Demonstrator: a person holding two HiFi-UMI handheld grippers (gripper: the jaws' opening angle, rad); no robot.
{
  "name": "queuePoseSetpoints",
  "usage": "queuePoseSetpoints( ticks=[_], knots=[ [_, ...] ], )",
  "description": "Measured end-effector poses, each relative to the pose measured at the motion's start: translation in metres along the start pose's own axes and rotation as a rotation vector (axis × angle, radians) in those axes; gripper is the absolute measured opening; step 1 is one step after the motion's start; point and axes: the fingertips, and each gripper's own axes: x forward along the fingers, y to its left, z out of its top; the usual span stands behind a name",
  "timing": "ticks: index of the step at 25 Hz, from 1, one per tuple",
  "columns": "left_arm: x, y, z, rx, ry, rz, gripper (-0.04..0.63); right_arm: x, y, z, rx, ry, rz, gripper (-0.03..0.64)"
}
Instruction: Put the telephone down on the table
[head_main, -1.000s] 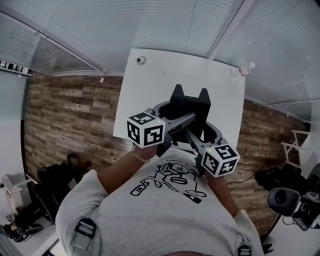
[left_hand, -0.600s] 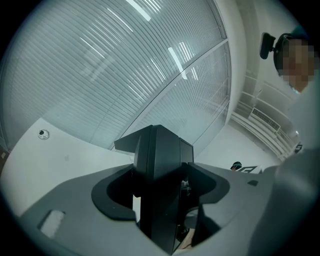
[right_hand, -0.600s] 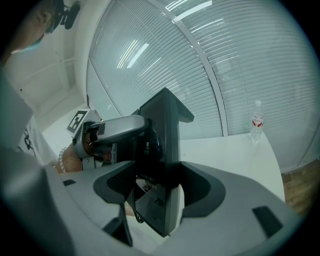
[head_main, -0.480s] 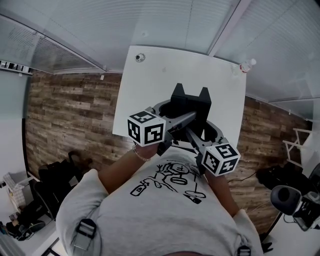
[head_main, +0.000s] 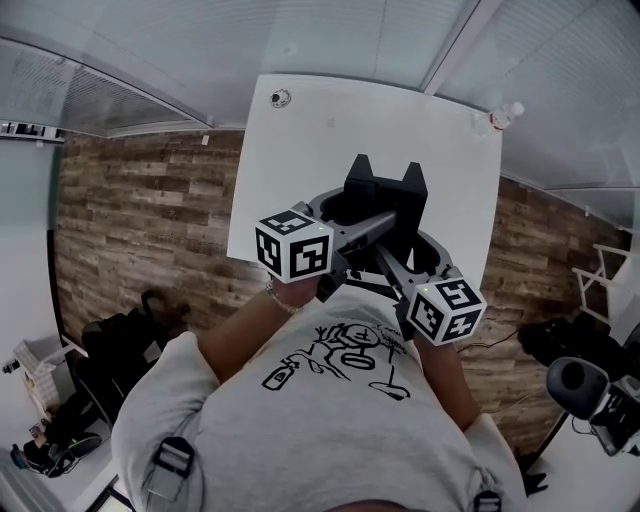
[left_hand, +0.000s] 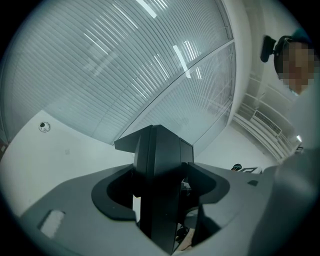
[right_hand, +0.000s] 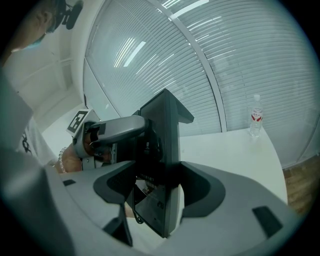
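A black telephone (head_main: 385, 205) hangs above the near part of the white table (head_main: 300, 140), held from both sides. My left gripper (head_main: 345, 222) grips it from the left, and in the left gripper view the black body (left_hand: 160, 185) fills the gap between the jaws. My right gripper (head_main: 415, 258) grips it from the right. In the right gripper view the telephone (right_hand: 162, 165) stands edge-on between the jaws, with the left gripper (right_hand: 115, 131) clamped on its far side. The telephone's underside and any contact with the table are hidden.
A clear water bottle (head_main: 497, 120) stands at the table's far right corner. A small round object (head_main: 280, 98) lies at the far left corner. Slatted blinds run behind the table, wooden floor lies on both sides, and bags (head_main: 120, 340) sit on the floor at the left.
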Motion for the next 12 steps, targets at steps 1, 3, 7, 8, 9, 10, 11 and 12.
queuePoseSetpoints(
  ticks=[1,3,7,8,9,10,11,12],
  knots=[
    [0.001,0.001,0.0,-0.001,0.002,-0.001,0.321,0.0,-0.001,0.0,0.002,-0.001,-0.001,0.267],
    [0.002,0.002,-0.001,0.0,0.007,-0.002,0.321,0.002,-0.002,-0.001,0.006,0.0,-0.003,0.267],
    [0.007,0.01,-0.005,-0.005,0.02,-0.004,0.321,0.008,-0.008,-0.006,0.012,0.009,-0.006,0.267],
    [0.007,0.012,-0.006,-0.008,0.022,-0.005,0.321,0.01,-0.008,-0.007,0.012,0.012,-0.007,0.267],
    [0.006,0.014,-0.008,-0.012,0.023,-0.005,0.321,0.011,-0.008,-0.009,0.012,0.015,-0.009,0.267],
    [0.006,0.016,-0.009,-0.015,0.024,-0.006,0.321,0.012,-0.009,-0.011,0.011,0.018,-0.01,0.267],
    [0.007,0.017,-0.01,-0.019,0.025,-0.007,0.321,0.014,-0.009,-0.012,0.012,0.02,-0.011,0.267],
    [0.008,0.019,-0.011,-0.022,0.027,-0.007,0.321,0.015,-0.011,-0.013,0.013,0.022,-0.012,0.267]
  ],
)
